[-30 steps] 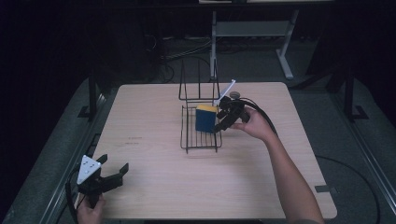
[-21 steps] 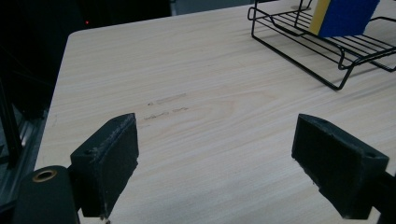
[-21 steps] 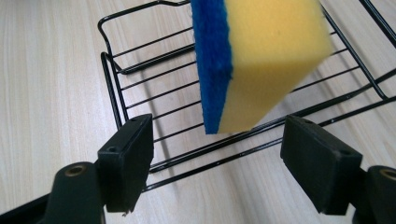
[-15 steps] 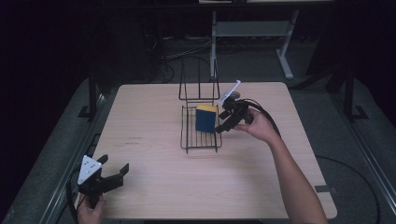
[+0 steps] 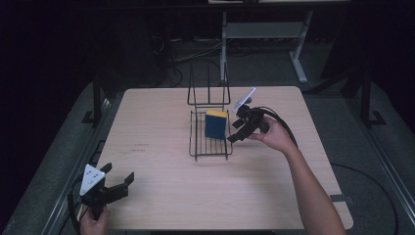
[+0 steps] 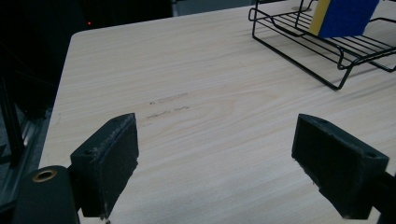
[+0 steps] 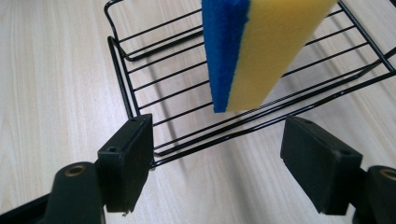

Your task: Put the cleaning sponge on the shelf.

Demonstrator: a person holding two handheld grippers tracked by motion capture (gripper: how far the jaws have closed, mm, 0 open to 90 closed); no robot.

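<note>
high view: above, looking forward-down | claw views: low, close | shared: wire rack (image 5: 210,139), sponge (image 5: 216,125)

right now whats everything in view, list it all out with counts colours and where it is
sponge: 1, blue and yellow, standing on edge in the wire rack
wire rack: 1, black, middle of the table, low tray with an upright back at its far end
table: 1, light wood, under everything
metal stand: 1, pale grey, on the floor beyond the table
cables: several, dark, on the floor behind the table
right gripper: 1, black with a grey plate, just right of the rack, jaws open beside the sponge, nothing between them
left gripper: 1, black with a grey plate, near left corner of the table, jaws open and empty
forearm: 1, reaches in from the bottom right
</note>
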